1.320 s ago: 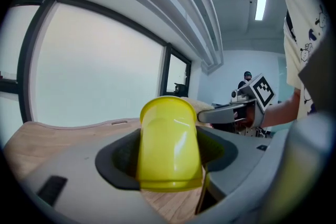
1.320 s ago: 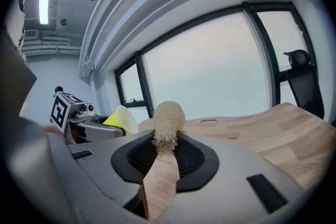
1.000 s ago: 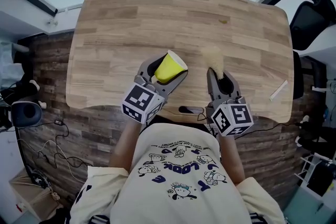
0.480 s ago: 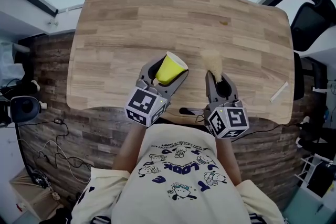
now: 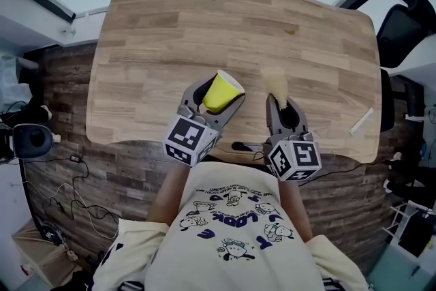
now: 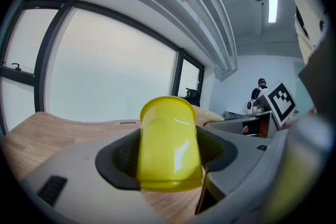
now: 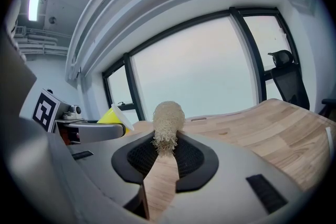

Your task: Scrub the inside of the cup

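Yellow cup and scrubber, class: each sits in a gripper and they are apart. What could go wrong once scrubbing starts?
1. The left gripper clamps the yellow cup across its wall, so a hard push might squash it or twist it loose.
2. The right gripper pinches the scrubber only at its lower end; the free tip may bend or pull out inside the cup.

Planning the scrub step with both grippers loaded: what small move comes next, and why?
Probably ease the right gripper leftward so its loofah scrubber enters the yellow cup. The left gripper holds the cup tilted, mouth toward the scrubber, which sits beside it, not yet inside.
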{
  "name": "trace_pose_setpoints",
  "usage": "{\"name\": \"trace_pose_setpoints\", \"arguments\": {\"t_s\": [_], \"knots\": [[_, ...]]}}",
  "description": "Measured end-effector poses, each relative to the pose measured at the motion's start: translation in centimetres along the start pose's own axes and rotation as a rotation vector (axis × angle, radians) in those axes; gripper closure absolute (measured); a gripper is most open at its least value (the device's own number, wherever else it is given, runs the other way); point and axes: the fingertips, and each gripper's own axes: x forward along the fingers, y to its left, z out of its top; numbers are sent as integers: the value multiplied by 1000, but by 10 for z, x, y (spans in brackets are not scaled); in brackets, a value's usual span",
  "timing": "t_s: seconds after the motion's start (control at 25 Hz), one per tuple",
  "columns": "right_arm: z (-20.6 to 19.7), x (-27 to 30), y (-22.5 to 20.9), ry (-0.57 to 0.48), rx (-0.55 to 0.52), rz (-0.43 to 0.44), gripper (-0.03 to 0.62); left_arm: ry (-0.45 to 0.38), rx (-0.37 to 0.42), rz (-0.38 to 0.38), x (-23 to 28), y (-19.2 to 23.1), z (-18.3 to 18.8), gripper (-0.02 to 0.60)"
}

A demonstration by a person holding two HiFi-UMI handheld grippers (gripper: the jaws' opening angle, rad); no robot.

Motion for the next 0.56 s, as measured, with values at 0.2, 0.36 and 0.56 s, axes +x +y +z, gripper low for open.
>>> {"name": "trace_pose_setpoints", "arguments": {"t_s": [0.2,0.36,0.56], "knots": [[-2,-2,-4,1,1,-12,514,-2,6,-7,4,-3,2,256],[-1,-4,-8,0,0,-21,514,-1,6,-11,7,-5,1,256],[0,-5,-9,1,1,-27,514,8,12,-15,8,-6,1,256]]}}
